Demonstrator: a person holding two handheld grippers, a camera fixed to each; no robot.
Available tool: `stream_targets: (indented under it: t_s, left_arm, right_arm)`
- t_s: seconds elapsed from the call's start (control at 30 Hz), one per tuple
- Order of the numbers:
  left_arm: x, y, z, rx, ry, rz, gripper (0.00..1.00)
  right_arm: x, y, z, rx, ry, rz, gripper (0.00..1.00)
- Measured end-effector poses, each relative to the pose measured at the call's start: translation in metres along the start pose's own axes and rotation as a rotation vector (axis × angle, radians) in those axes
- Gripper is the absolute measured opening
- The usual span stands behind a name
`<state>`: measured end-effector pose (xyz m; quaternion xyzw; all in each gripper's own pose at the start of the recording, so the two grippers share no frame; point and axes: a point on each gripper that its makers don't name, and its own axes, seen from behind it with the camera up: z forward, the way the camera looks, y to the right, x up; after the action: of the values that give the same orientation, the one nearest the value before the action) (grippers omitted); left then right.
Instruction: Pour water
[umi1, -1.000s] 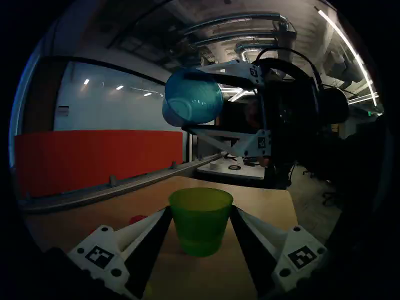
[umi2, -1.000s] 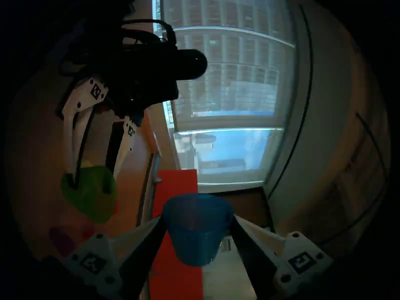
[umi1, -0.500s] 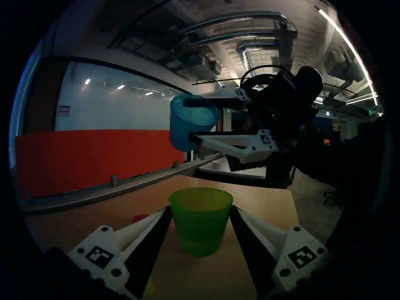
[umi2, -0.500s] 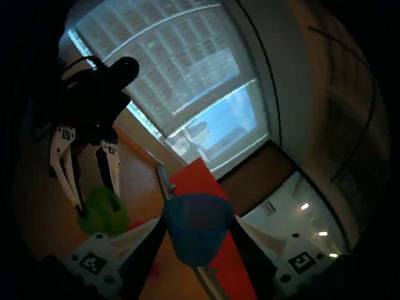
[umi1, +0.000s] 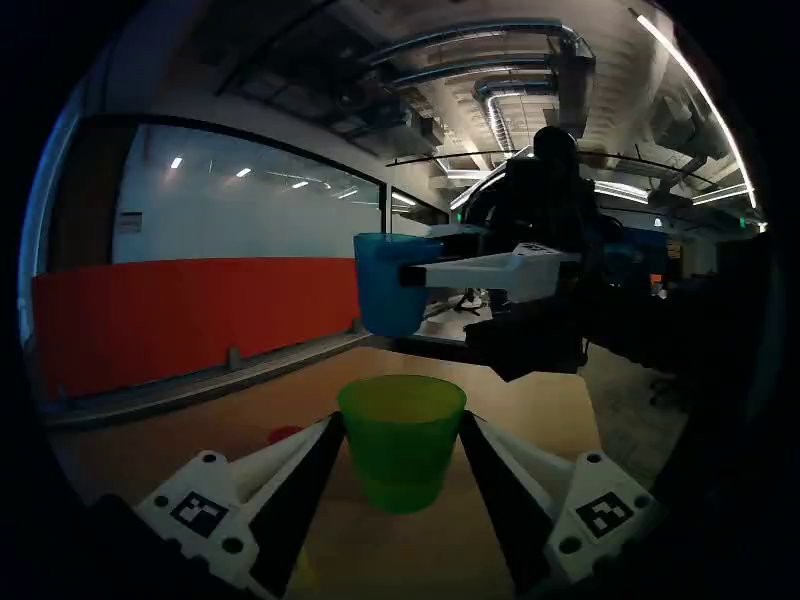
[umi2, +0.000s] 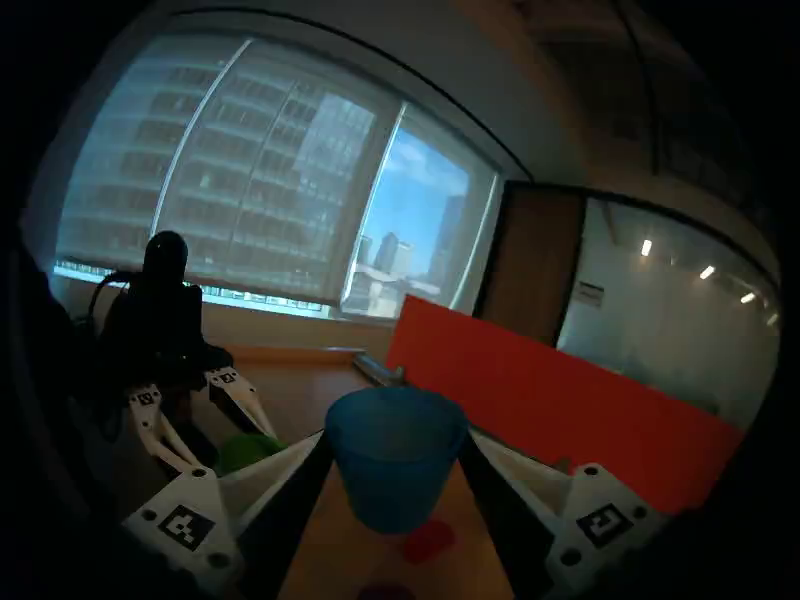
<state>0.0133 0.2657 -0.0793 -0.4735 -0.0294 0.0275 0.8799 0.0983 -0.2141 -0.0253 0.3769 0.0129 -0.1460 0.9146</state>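
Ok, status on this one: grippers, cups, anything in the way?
Left gripper shut on green cup, standing on table. Right gripper shut on blue cup, upright, held above table. Small red piece on table, off to the side.

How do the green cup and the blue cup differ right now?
Colour: the green cup is translucent green, the blue cup blue. Height: the green cup seems to stand on the table between the left gripper's fingers, while the blue cup is held higher, off the table, by the right gripper. Both are upright, tapered and alike in shape.
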Motion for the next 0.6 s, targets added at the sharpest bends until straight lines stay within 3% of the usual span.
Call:
stream_targets:
  t_s: [0.17, 0.6]
  left_arm:
    - [-0.004, 0.000, -0.002, 0.004, -0.014, -0.001, 0.84]
    - [-0.034, -0.005, -0.009, -0.003, -0.119, 0.015, 0.84]
  right_arm:
    - [-0.012, -0.008, -0.003, 0.028, -0.026, 0.077, 0.89]
    - [-0.049, -0.021, -0.006, 0.079, -0.102, 0.150, 0.90]
